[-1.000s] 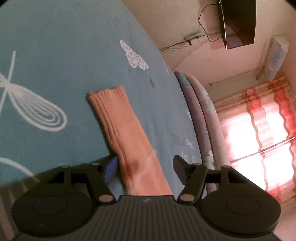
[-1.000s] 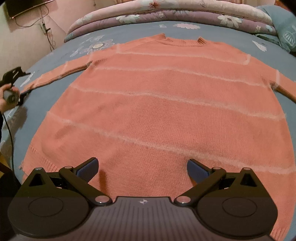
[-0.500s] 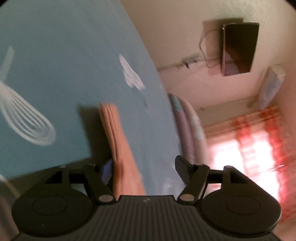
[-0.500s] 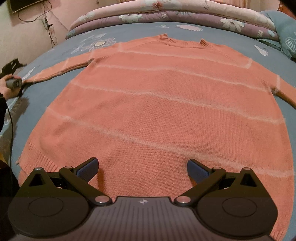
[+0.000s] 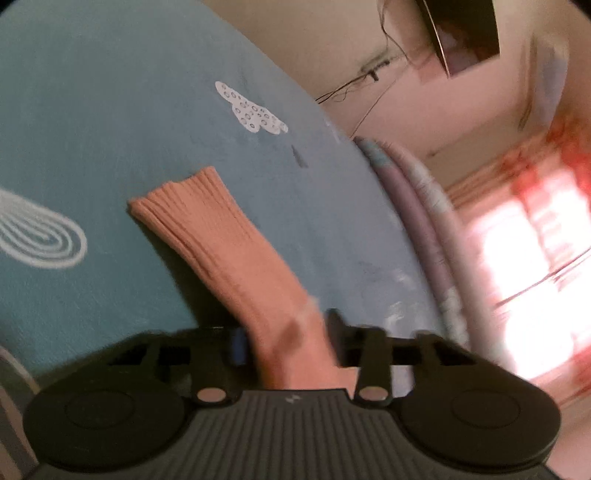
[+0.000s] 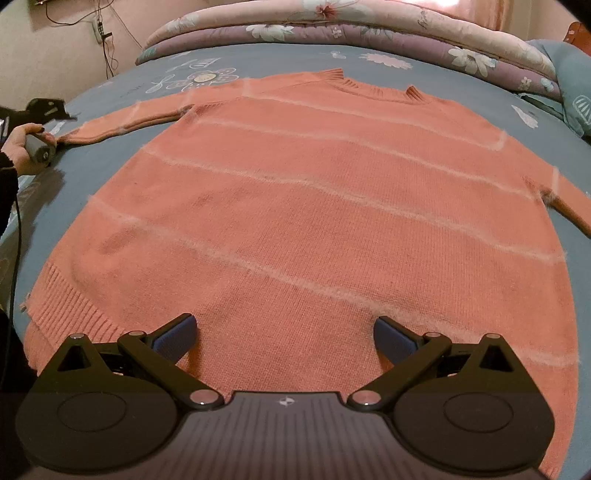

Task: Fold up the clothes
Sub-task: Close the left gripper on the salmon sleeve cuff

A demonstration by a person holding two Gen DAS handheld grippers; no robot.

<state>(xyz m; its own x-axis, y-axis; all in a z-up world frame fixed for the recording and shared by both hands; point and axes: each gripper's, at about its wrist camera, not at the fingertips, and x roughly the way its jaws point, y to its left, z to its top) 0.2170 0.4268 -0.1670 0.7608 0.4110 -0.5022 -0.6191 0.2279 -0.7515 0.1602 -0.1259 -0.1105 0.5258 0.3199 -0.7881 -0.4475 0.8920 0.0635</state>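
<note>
An orange knit sweater [image 6: 317, 206] with pale stripes lies flat, neck away, on a blue bedsheet [image 6: 110, 103]. Its left sleeve [image 6: 136, 116] stretches out to the left. In the left wrist view my left gripper [image 5: 286, 341] is shut on that sleeve [image 5: 236, 254] near the ribbed cuff [image 5: 184, 195], which sticks out ahead. The left gripper also shows in the right wrist view [image 6: 40, 125], held in a hand at the sleeve end. My right gripper [image 6: 284, 336] is open and empty, low over the sweater's hem.
Folded floral quilts [image 6: 369, 33] lie along the far side of the bed. A wall-mounted TV [image 5: 461, 33] with cables and a bright curtained window [image 5: 528, 277] lie beyond the bed. The sweater's right sleeve [image 6: 569, 203] runs off to the right.
My left gripper has closed on the sleeve, which it straddled open a second ago. The right gripper has drawn back slightly, so more of the sweater shows.
</note>
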